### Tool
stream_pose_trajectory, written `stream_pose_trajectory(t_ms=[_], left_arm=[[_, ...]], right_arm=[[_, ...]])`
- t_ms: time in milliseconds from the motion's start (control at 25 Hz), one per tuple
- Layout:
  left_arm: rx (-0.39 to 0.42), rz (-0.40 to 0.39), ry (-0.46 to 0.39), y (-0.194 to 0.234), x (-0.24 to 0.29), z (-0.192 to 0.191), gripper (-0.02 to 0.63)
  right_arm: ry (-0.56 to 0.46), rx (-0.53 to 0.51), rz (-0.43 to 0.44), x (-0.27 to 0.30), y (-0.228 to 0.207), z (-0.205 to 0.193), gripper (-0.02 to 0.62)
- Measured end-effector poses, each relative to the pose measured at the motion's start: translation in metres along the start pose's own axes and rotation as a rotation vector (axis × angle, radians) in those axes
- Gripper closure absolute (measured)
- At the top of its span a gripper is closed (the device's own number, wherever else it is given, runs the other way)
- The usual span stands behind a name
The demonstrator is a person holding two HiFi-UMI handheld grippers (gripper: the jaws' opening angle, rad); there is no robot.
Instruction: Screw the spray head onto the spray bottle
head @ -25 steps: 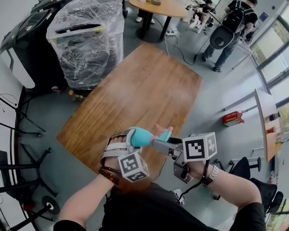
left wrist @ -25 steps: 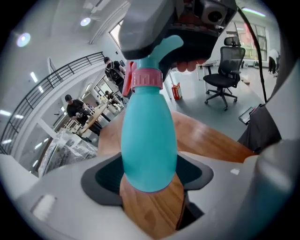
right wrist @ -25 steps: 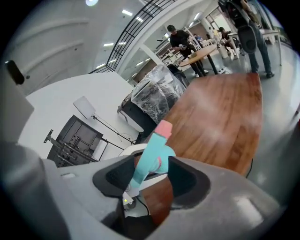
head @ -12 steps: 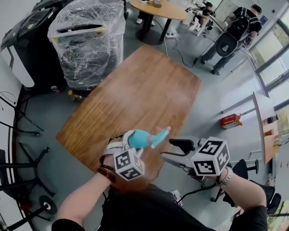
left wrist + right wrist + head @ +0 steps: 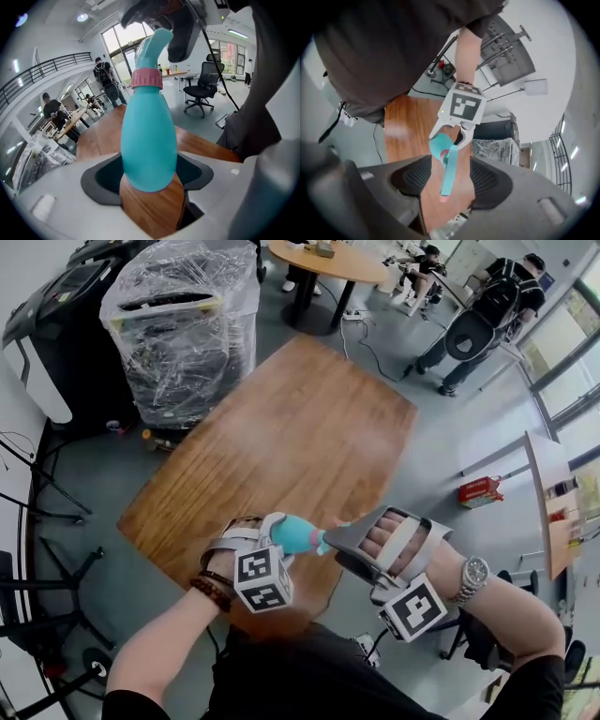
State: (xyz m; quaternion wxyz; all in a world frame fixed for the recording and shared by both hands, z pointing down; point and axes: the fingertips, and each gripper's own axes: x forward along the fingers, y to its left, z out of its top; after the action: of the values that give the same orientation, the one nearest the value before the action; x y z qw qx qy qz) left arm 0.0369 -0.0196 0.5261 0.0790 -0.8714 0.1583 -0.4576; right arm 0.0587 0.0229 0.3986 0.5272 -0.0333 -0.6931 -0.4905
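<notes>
The head camera looks steeply down from above the person onto the wooden table (image 5: 281, 418), with both hands at the near edge and the floor spreading far beyond. The left gripper (image 5: 150, 197) camera sits close behind its jaws and faces up along the spray bottle (image 5: 149, 140) toward the far windows and desks. The right gripper (image 5: 449, 187) camera, its jaws just opened with the spray head (image 5: 448, 173) between them, faces back toward the person's torso, rolled well off level. All 3 views share the bottle and the table; the 2 gripper cameras face each other at close range
</notes>
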Motion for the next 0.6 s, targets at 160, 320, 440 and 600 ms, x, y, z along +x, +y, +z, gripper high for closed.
stream_pose_trajectory(t_ms=[160,320,440,600], left_arm=[[0.055,-0.045,0.018,-0.011,-0.001,0.003,0.235],[0.102,-0.062,0.036,-0.019,-0.001,0.002,0.235],[0.118,-0.058,0.044,-0.019,-0.001,0.002,0.235],[0.15,0.0,0.069,-0.015,0.0,0.002,0.236]], right_arm=[[-0.024,-0.071,0.029,0.011,0.005,0.007,0.365],[-0.039,-0.128,0.058,0.019,0.017,0.01,0.433],[-0.049,-0.144,0.063,0.022,0.023,0.011,0.472],[-0.028,-0.016,0.119,0.024,0.028,0.006,0.476]])
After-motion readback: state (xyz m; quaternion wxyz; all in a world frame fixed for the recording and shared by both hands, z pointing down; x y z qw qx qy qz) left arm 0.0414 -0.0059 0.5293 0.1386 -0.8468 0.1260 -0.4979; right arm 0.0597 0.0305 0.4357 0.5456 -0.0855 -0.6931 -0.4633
